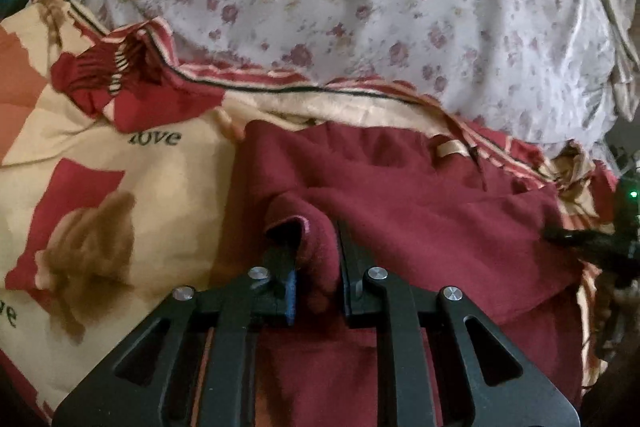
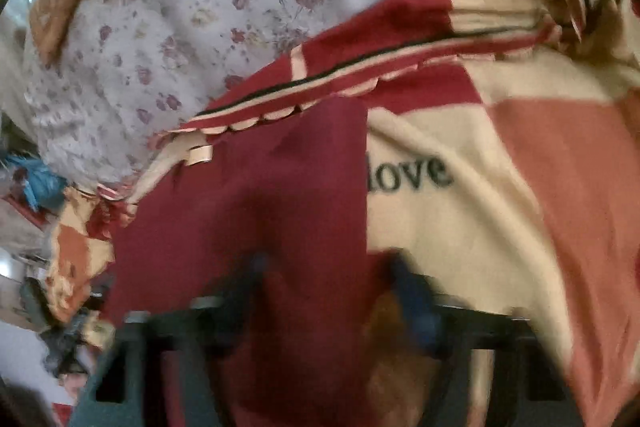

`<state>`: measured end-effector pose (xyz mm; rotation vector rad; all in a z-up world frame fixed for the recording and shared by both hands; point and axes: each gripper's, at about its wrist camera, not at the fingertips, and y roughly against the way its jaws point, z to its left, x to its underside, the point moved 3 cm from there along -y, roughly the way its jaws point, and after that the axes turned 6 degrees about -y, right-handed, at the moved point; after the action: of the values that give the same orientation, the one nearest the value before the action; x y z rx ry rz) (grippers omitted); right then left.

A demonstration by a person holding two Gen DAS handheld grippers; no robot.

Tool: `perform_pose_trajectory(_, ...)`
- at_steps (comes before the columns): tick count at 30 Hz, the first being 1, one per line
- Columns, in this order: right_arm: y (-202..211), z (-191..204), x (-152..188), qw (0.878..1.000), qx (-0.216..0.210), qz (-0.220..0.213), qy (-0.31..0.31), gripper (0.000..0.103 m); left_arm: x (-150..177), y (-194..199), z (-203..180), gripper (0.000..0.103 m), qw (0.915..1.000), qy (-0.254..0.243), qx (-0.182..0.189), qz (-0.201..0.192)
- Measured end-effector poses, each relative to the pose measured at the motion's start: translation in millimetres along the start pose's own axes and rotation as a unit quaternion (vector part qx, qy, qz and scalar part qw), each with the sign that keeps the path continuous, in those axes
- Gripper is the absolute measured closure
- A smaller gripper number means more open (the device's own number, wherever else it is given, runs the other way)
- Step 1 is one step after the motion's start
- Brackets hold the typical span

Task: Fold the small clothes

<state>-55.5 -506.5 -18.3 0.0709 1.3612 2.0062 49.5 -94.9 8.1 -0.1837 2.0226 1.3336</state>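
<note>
The left gripper's [image 1: 318, 239] fingers [image 1: 352, 259] clench a bunched fold of the maroon garment [image 1: 420, 211], which lies on the patterned blanket [image 1: 120, 187] on the bed. The right gripper [image 2: 328, 267] straddles the garment's edge; blur hides whether it grips.

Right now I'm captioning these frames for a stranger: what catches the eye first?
The dark red garment fills the lower middle, lying on a cream-and-red blanket printed with "love". The left gripper is pinched shut on a raised fold of it. Behind lies a pale sheet with small roses.
</note>
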Motion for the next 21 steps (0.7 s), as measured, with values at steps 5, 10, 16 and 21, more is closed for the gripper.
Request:
perform_pose_trajectory(5,21,-12,-9,0.993,0.08,-0.081,0.036,0.094,-5,-9,-8,0.044,0.9999,0.0,0.006,-0.01)
perform_pose_trajectory(10,20,-39,-5,0.994,0.091,-0.061,0.002,0.096,0,-20,-7,0.044,0.9999,-0.002,-0.012,0.009)
perform_pose_trajectory(16,50,13,29,0.994,0.033,-0.058,0.088,0.095,2,-22,-10,0.044,0.9995,-0.013,-0.028,0.005)
perform_pose_trajectory(21,29,1,55,0.991,0.078,-0.027,0.108,0.092,5,-16,-10,0.044,0.9992,-0.02,-0.033,0.003)
